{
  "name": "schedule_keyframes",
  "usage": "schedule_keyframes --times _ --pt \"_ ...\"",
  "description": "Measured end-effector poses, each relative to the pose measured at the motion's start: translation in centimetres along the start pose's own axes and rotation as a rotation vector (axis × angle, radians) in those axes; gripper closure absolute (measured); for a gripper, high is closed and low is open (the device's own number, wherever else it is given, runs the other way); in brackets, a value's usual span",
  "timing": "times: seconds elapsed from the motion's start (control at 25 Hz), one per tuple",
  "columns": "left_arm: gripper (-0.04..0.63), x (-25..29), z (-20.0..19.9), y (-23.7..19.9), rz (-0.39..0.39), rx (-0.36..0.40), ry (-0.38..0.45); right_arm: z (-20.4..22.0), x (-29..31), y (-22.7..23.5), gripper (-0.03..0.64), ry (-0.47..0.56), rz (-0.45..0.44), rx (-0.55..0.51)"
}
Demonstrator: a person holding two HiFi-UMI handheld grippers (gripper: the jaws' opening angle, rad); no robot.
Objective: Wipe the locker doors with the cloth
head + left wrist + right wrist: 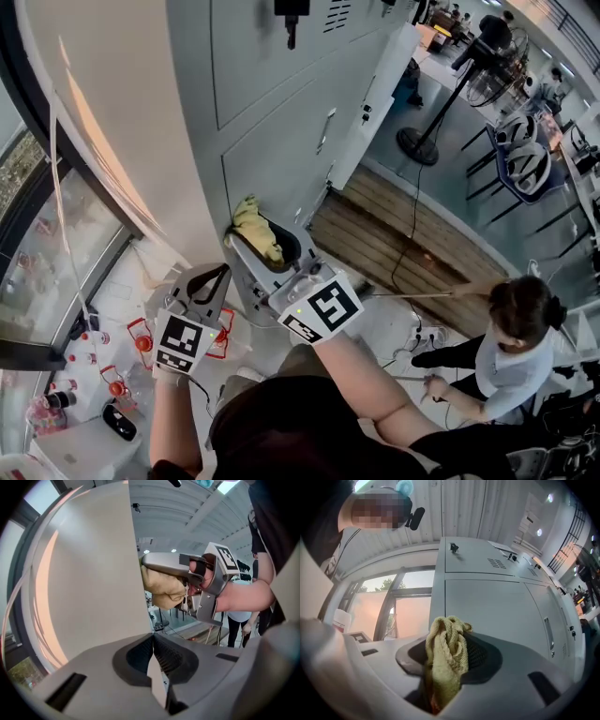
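Observation:
The grey lockers [272,141] stand ahead, their flat doors [487,611] filling the right gripper view. My right gripper [267,242] [445,667] is shut on a bunched yellow cloth [251,228] [446,653], held low by the locker's left corner; whether the cloth touches the metal I cannot tell. In the left gripper view the cloth [161,590] sits right at the edge of the locker's side panel [89,573]. My left gripper [214,274] [152,667] hangs lower left of the right one, shut with nothing between its jaws.
A wooden platform [394,234] lies to the right of the lockers, with a standing fan [427,141] behind it. A person [506,347] crouches at lower right. Small red-capped bottles [141,342] stand on the floor at left, by the window [56,234].

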State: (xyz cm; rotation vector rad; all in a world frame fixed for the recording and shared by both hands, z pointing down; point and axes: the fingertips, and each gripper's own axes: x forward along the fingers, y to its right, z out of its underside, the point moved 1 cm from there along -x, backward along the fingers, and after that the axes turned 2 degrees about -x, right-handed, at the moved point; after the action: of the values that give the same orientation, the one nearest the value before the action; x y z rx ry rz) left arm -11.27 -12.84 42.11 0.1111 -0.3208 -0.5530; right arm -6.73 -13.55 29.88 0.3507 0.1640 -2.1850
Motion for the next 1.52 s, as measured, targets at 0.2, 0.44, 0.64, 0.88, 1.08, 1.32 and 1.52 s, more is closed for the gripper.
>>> schedule_keyframes --times 0.2,0.44,0.64,0.88,1.08,1.32,1.52 --pt "0.584 0.0 0.1 0.0 0.008 -0.007 -0.006 0.2 -0.1 0.0 0.457 0.023 0.019 0.005" --pt "0.584 -0.1 0.1 0.0 0.015 -0.046 0.008 0.3 -0.3 0.0 0.457 0.016 -0.011 -0.029" --pt "0.584 -0.2 0.3 0.0 0.006 -0.109 0.016 0.4 -0.6 0.7 0.457 0.014 -0.034 -0.036" --pt "0.584 -0.3 0.2 -0.1 -0.021 -0.149 0.031 1.0 -0.7 2.8 0.457 -0.002 -0.058 0.015" --pt "0.584 -0.1 0.2 -0.2 -0.065 -0.149 0.021 1.8 -0.5 4.7 0.457 -0.024 -0.088 0.041" --pt "0.584 0.1 0.1 -0.3 -0.096 -0.146 0.018 2.8 -0.5 7.3 0.457 -0.049 -0.1 0.04" --pt "0.584 0.1 -0.1 -0.1 -0.133 -0.178 -0.005 2.7 -0.3 9.1 0.457 -0.051 -0.122 0.03"
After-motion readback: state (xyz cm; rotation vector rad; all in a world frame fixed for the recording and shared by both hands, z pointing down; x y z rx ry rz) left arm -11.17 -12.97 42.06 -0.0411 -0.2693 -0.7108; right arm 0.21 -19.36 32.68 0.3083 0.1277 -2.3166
